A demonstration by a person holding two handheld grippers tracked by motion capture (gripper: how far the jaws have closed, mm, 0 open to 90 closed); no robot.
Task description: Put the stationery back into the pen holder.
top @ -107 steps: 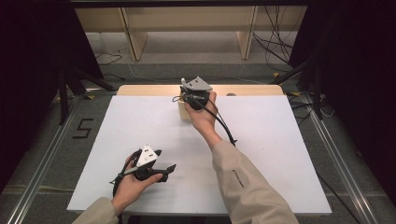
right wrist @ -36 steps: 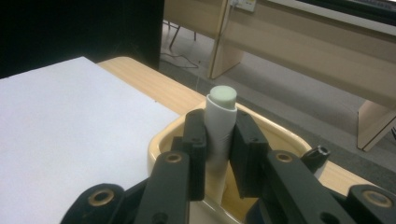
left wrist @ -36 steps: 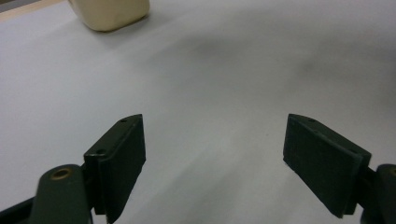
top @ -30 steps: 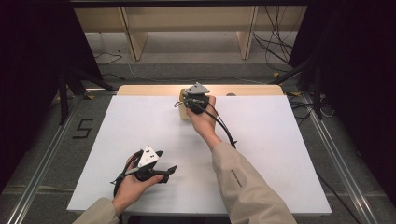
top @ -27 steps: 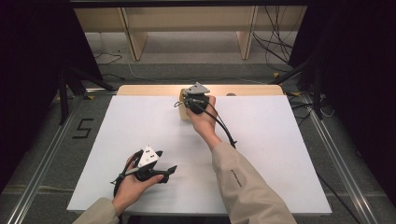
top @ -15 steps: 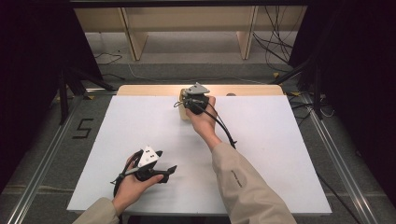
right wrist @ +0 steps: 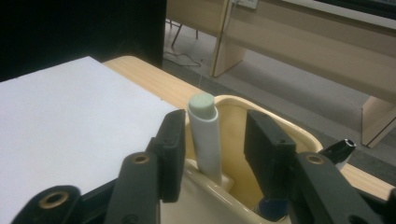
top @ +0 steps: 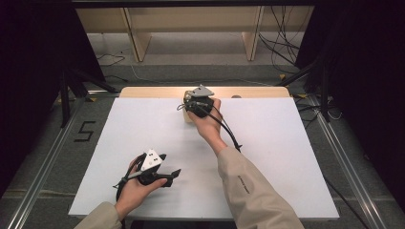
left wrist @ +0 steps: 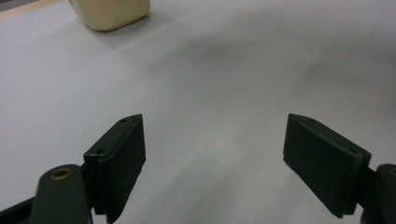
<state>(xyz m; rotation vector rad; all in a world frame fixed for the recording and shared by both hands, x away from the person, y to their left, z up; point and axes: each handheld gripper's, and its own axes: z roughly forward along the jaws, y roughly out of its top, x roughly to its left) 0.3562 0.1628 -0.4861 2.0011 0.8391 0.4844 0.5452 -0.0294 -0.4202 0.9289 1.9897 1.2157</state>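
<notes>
A cream cup (top: 187, 116) stands at the far edge of the white table (top: 286, 143). A white marker (right wrist: 205, 133) with a pale green cap stands upright in the cup (right wrist: 232, 126). My right gripper (right wrist: 217, 140) reaches over the cup's near rim with the marker between its jaws. The jaws have just been opening; the left pad is close beside the marker and the right pad stands clear of it. In the high view my right gripper (top: 197, 101) covers most of the cup. My left gripper (top: 170, 167) rests open near the front left with nothing between its fingers (left wrist: 116, 158).
A black-tipped pen (right wrist: 343, 149) lies beyond the cup's right side, and something blue (right wrist: 271, 207) shows low in the cup. The cup (left wrist: 112, 11) lies far ahead of the left gripper. Wooden furniture legs and cables stand past the table's far edge.
Since the oldest frame my right gripper has shifted slightly toward the far edge, onto the cup. Over the last second neither hand has visibly moved.
</notes>
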